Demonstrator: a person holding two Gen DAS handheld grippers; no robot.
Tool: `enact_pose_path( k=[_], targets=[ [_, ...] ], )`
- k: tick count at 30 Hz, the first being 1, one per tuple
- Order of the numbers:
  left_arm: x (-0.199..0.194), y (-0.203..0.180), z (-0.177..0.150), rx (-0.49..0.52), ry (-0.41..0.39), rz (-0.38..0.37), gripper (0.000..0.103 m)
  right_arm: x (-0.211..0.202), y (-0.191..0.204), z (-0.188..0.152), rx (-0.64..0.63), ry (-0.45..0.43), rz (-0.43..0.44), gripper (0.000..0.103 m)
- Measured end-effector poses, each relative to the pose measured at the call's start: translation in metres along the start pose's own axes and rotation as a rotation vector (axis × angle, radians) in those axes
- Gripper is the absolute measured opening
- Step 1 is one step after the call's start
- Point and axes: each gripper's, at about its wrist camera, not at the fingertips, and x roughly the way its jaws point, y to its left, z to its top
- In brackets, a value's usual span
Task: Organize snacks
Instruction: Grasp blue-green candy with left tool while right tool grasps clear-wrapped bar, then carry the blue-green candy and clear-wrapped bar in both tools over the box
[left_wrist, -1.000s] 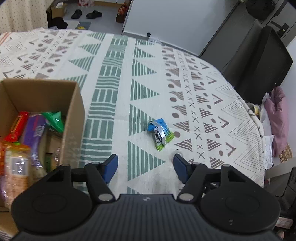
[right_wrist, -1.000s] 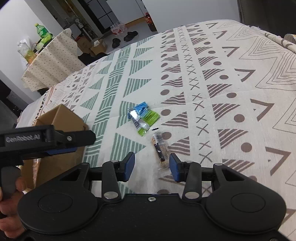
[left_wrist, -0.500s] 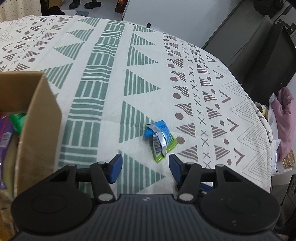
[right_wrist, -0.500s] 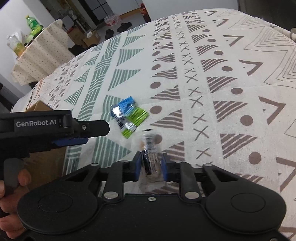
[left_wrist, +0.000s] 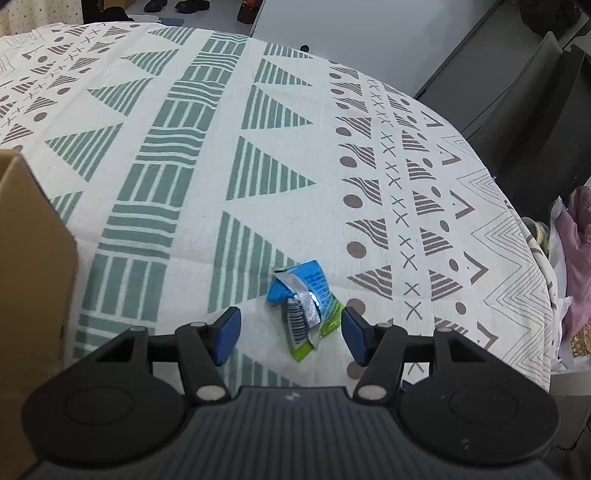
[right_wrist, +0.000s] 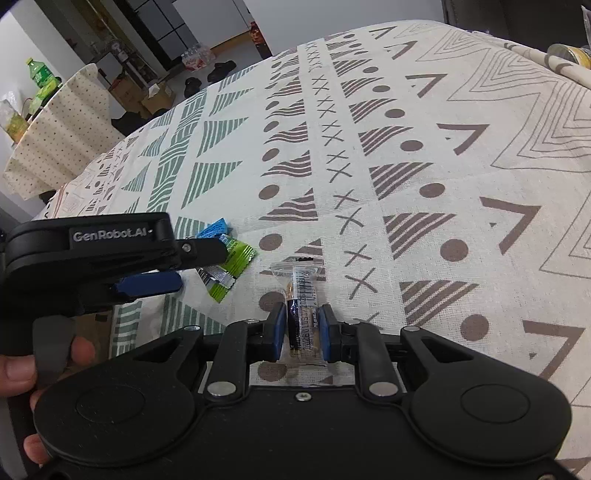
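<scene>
Since a second ago: left tongs (left_wrist: 290, 338) brought forward and down from beside the cardboard box (left_wrist: 31, 295) to straddle the blue-and-green snack packet (left_wrist: 304, 306); right tongs (right_wrist: 301, 332) gone from spread to pressed shut on the clear-wrapped snack stick (right_wrist: 303, 314), now raised slightly off the cloth.

Current state: left tongs spread wide, blue pads level with the packet's near half, one on each side, neither touching. Packet crumpled, silver barcode strip uppermost, lying on the patterned tablecloth (left_wrist: 258, 166) of the desk, well right of the box. Right tongs pinching the stick across its lower half, upper end of the wrapper projecting forward beyond the pads.

Step in hand, as judged: seizing the packet with the left tongs for transfer to the box. Recommended: lower until the pads meet the cloth, advance a little so the pads bracket the packet's thick middle and not only the thin green tail, then close squarely. Risk noted: foil wrapper likely slippery and springy; shallow bite liable to squirt out. Right-hand stick best kept level and clear of the left approach.
</scene>
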Motion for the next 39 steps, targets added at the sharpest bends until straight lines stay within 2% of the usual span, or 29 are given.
enact_pose_path(
  k=[7, 8, 10, 11, 12, 18, 39],
  targets=[
    [0.01, -0.009, -0.001, 0.014, -0.045, 0.049, 0.057, -0.004, -0.004, 0.001, 0.015, -0.023, -0.055, 0.02],
    [0.011, -0.011, -0.002, 0.021, -0.049, 0.056, 0.054, -0.004, -0.005, 0.001, 0.018, -0.023, -0.055, 0.02],
    [0.011, -0.013, -0.002, 0.029, -0.048, 0.06, 0.034, -0.005, -0.005, 0.0, 0.016, -0.023, -0.058, 0.02],
    [0.011, -0.013, -0.001, 0.031, -0.048, 0.061, 0.033, -0.005, -0.004, 0.001, 0.016, -0.023, -0.057, 0.02],
    [0.009, -0.014, -0.001, 0.036, -0.05, 0.059, 0.027, -0.005, -0.004, 0.001, 0.017, -0.022, -0.052, 0.019],
    [-0.006, -0.016, -0.007, 0.065, -0.062, 0.056, 0.024, -0.009, 0.003, 0.003, 0.004, -0.031, -0.024, 0.019],
    [-0.096, 0.006, -0.021, 0.051, -0.138, 0.069, 0.024, -0.046, 0.041, 0.004, -0.06, -0.113, 0.064, 0.019]
  ],
)
